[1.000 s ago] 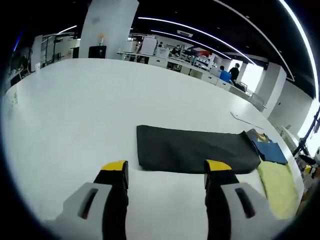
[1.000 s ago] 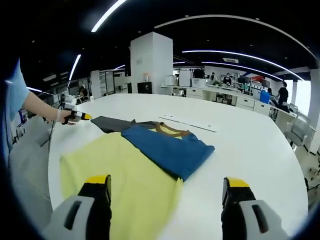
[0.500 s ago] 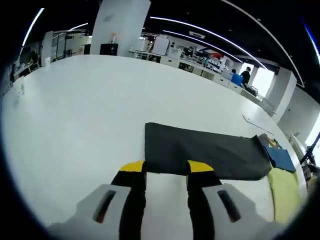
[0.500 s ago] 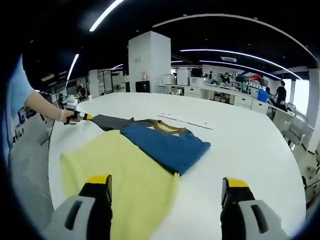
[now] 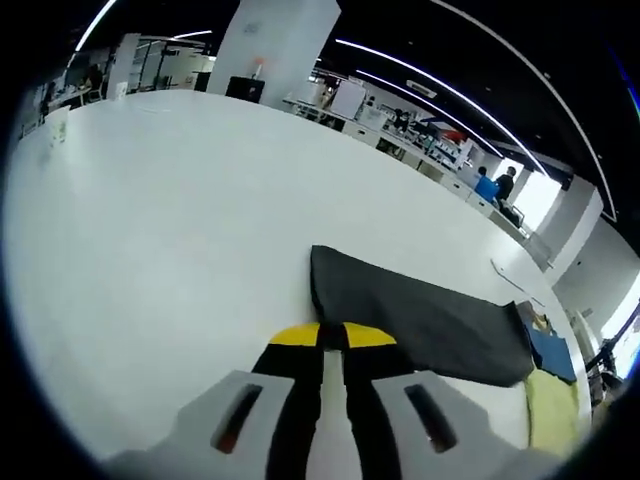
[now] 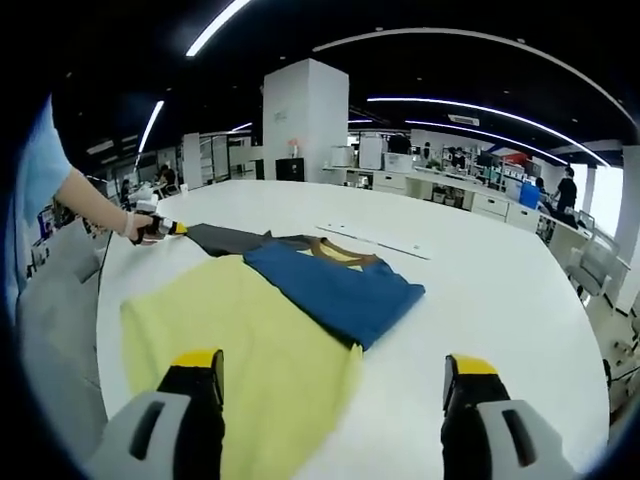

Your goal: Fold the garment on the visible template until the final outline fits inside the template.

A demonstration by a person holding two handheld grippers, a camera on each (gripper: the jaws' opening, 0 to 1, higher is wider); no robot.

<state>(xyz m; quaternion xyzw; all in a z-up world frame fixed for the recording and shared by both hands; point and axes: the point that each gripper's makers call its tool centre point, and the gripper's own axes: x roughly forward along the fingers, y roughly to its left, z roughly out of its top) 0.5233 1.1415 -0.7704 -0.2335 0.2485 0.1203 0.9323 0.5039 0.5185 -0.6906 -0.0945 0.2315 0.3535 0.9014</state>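
Note:
A dark grey cloth (image 5: pixel 420 320) lies flat on the white table (image 5: pixel 150 220). My left gripper (image 5: pixel 333 336) is shut at the cloth's near left corner, with only a sliver of white table between the yellow tips. Whether it pinches the cloth's edge is unclear. Beyond the cloth are a blue garment (image 5: pixel 548 352) and a yellow sheet (image 5: pixel 545 410). In the right gripper view the blue garment (image 6: pixel 335 290), with a brown collar, lies folded on the yellow sheet (image 6: pixel 230 340). My right gripper (image 6: pixel 333 362) hangs open over the sheet's near edge. The left gripper (image 6: pixel 165 228) sits by the dark cloth (image 6: pixel 225 238).
A person's hand (image 6: pixel 135 225) and forearm hold the left gripper at the table's left side. A long thin white strip (image 6: pixel 375 243) lies past the blue garment. Bare table (image 6: pixel 500 320) spreads to the right. Desks and people stand far behind.
My left gripper's jaws have gone from wide open to shut, and it has moved in to the dark cloth's corner. The right gripper has stayed open and almost still.

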